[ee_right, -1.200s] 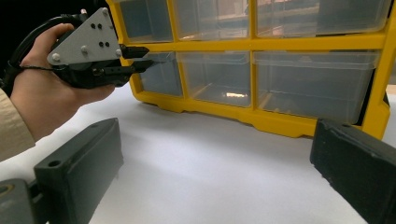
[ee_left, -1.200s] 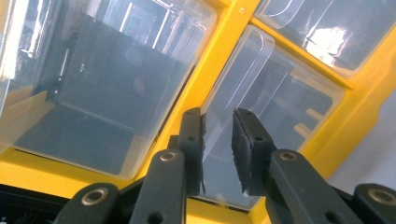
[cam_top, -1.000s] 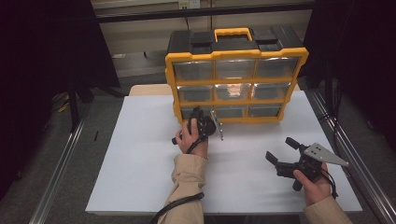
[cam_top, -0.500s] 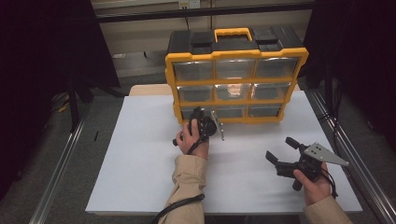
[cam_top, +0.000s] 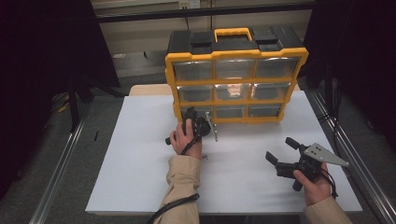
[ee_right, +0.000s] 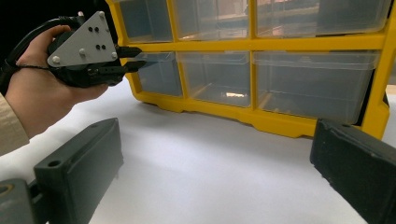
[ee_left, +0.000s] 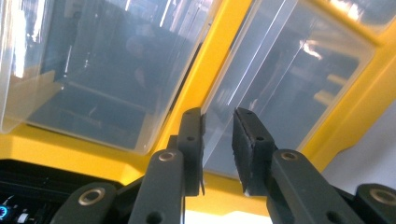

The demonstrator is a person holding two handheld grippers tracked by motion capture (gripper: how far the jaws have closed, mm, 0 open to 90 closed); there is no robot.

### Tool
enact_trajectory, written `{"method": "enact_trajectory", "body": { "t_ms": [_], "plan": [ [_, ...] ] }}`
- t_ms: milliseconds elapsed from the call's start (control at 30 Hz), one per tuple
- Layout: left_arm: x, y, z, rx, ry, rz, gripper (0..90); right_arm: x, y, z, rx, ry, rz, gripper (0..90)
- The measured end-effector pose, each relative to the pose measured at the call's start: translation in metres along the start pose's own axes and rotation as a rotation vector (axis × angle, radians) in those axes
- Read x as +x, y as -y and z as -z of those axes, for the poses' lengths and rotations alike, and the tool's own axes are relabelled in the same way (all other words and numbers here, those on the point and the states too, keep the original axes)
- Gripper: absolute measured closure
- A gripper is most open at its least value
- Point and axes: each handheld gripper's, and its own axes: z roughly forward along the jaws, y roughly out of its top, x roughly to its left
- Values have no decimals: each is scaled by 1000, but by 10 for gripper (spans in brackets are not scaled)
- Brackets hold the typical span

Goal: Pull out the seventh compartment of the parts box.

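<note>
1. My left gripper (cam_top: 195,122) is up against the bottom row of the yellow plastic organiser cabinet with clear drawers (cam_top: 236,81), which stands at the far side of the white table top (cam_top: 140,149).
2. In the left gripper view my two black jaws stand close together with a narrow gap, on either side of the front lip of a clear plastic bottom-left drawer (ee_left: 285,84). One pad (ee_left: 192,140) lies against the clear plastic; I cannot tell whether the other pad (ee_left: 245,144) presses on it, so I cannot say the drawer is clamped.
3. The right gripper view shows my left hand (ee_right: 44,93) holding that gripper level, its jaw tips at the bottom-left drawer, just above the table.
4. My right gripper (cam_top: 286,154) is well apart from the cabinet, near the right front of the table, held in my right hand (cam_top: 315,182). Its jaws stand wide apart with nothing between them.
5. All nine drawers look pushed in.
</note>
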Motion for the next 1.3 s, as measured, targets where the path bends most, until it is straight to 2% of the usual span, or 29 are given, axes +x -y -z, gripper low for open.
{"method": "enact_trajectory", "body": {
  "t_ms": [33, 67, 233, 267, 300, 333, 533, 567, 633, 667, 733, 767, 800, 867, 900, 933, 967, 1000, 1033, 1067, 1133, 1200, 1300],
  "plan": [
    [0, 1, -1, -16, 3, 16, 741, 0, 0, 0, 1, -4, 6, 20],
    [1, 1, 0, -5, 5, 26, 741, 0, 0, 0, 1, -4, 6, 20],
    [1, -1, 2, -5, 8, 33, 759, -1, 0, 0, 0, 5, -3, 20],
    [0, 0, 2, -14, 9, 53, 763, -1, 0, 0, -1, 5, -3, 20],
    [0, 0, 3, -4, 10, 49, 764, -1, 0, 0, -2, 5, -2, 20],
    [0, 0, 3, -17, 7, 61, 764, -1, 0, 0, -2, 4, 1, 20],
    [2, -1, 4, -12, 14, 53, 769, -1, 0, 0, -3, 4, -6, 20],
    [2, -1, 3, -2, 15, 40, 770, -1, 0, 0, -2, 5, -8, 20],
    [2, -2, 1, -3, 22, 57, 768, -1, 0, 0, -3, 4, -1, 20],
    [2, -3, 1, 17, 23, 46, 767, -1, 0, 0, -3, 5, -1, 20],
    [2, -3, 1, 20, 23, 62, 769, -1, 0, 0, -4, 4, -4, 20],
    [3, -4, 1, 20, 20, 55, 770, -1, 0, 0, -4, 4, -1, 20],
    [2, -3, 0, 9, 27, 74, 773, -1, 0, -1, -4, 4, -1, 20],
    [2, -4, 3, 14, 37, 76, 787, -1, 0, -1, -3, 6, -4, 20],
    [2, -4, 5, 23, 26, 47, 792, -1, 0, -1, -3, 6, -4, 20],
    [1, -4, 6, 3, 19, 57, 795, -1, 0, -1, -4, 3, -5, 20],
    [1, -3, 9, 13, 15, 52, 794, -1, 0, -1, -3, 5, -4, 20],
    [-2, -2, 9, -12, 18, 88, 794, -1, 0, -1, 0, 3, -4, 20],
    [-1, -1, 10, 0, 11, 54, 794, -1, 0, -1, 0, 3, -4, 20],
    [-1, -1, 10, -4, 9, 44, 794, -1, 0, -1, -1, -4, -3, 21],
    [0, -1, 11, 0, 21, 53, 794, 1, 0, -1, -1, -4, -11, 20],
    [1, -2, 12, 11, 15, 29, 795, 1, 0, -1, -1, -6, -10, 20],
    [-2, 0, 15, -2, 22, 70, 792, -1, 0, -1, 1, 2, -3, 20]
  ]
}}
